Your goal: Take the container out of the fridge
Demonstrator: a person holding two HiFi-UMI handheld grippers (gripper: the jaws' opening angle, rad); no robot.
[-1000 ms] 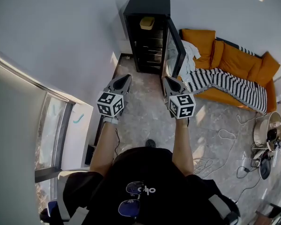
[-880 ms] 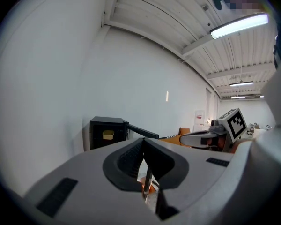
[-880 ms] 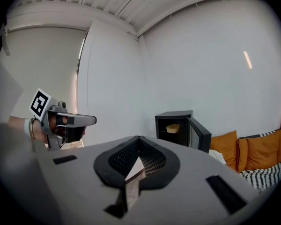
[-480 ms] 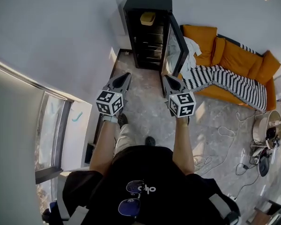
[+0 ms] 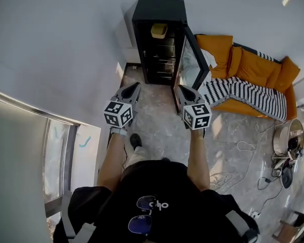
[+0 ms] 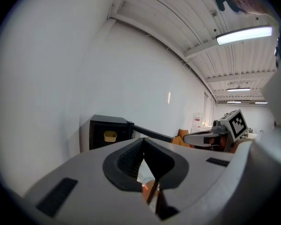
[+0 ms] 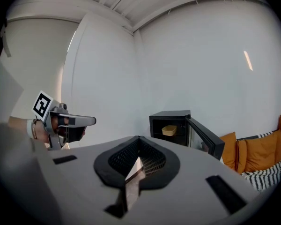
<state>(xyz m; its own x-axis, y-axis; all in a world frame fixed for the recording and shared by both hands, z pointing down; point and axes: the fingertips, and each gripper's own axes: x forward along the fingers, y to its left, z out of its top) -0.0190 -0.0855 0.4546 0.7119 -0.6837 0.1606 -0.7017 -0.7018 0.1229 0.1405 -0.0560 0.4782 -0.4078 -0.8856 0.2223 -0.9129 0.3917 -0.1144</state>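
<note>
A small black fridge (image 5: 159, 40) stands against the white wall with its glass door (image 5: 193, 59) swung open to the right. On its top shelf sits a yellow container (image 5: 158, 30), also seen as the yellow container (image 6: 110, 136) in the left gripper view and the yellow container (image 7: 168, 130) in the right gripper view. My left gripper (image 5: 136, 86) and right gripper (image 5: 182, 90) are held side by side over the floor, well short of the fridge and pointing towards it. Both are shut and hold nothing.
An orange sofa (image 5: 253, 70) with a black-and-white striped blanket (image 5: 243, 92) stands right of the fridge. Cables (image 5: 245, 156) and a round metal appliance (image 5: 289, 140) lie on the floor at the right. A white ledge with a window (image 5: 61, 151) runs along the left.
The person has stepped forward, one foot now showing below the left gripper. Both grippers have moved closer to the fridge, staying shut and side by side.
</note>
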